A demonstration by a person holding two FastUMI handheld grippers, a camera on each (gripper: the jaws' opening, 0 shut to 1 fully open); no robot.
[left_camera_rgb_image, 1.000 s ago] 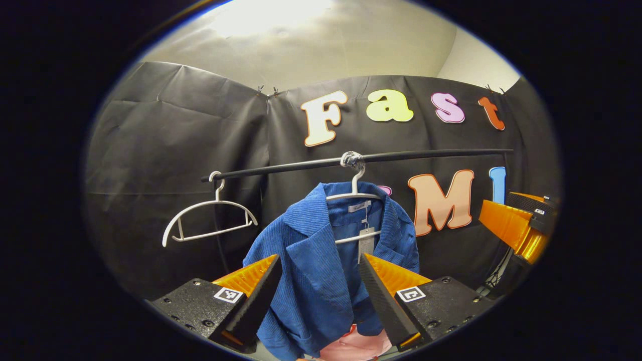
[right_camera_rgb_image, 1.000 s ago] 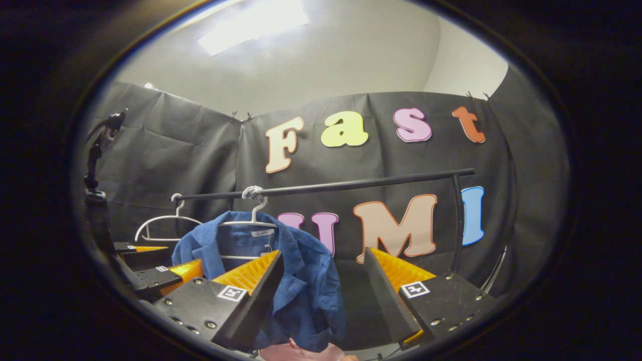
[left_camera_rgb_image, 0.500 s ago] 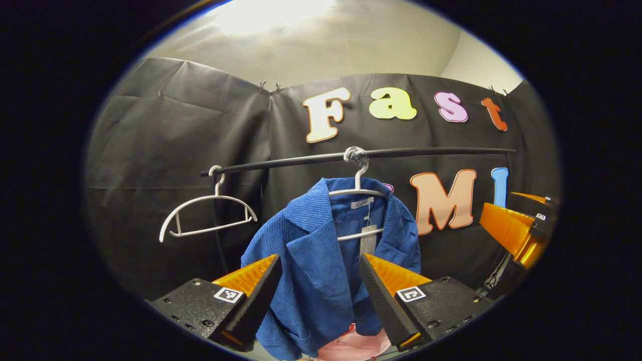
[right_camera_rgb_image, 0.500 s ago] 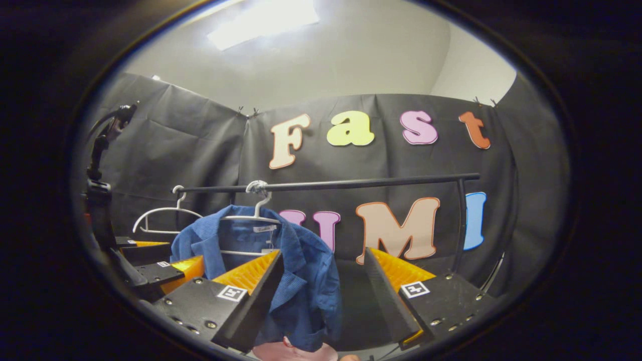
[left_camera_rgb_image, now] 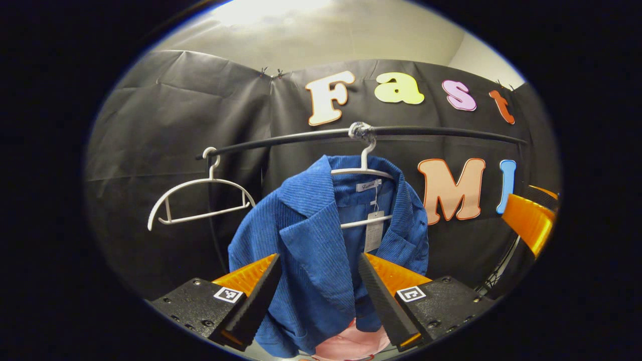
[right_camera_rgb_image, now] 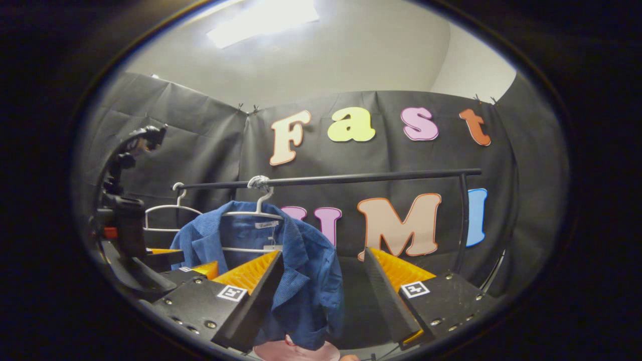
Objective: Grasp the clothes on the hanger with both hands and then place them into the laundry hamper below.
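While both grippers, left (left_camera_rgb_image: 316, 296) & right (right_camera_rgb_image: 321, 296), are spread wide w/ nothing held, blue corduroy jacket (left_camera_rgb_image: 321, 250) hangs on white hanger (left_camera_rgb_image: 362, 173). Looks soft, floppy, prob light; grab shoulders/lapels.

No text here can be read. The jacket (left_camera_rgb_image: 321, 260) carries a neck label (left_camera_rgb_image: 368, 186) with script too small to make out, and a hang tag (left_camera_rgb_image: 372, 234) whose print is blurred. Each gripper finger bears a square black-and-white marker (left_camera_rgb_image: 411, 294), a pattern, not words.
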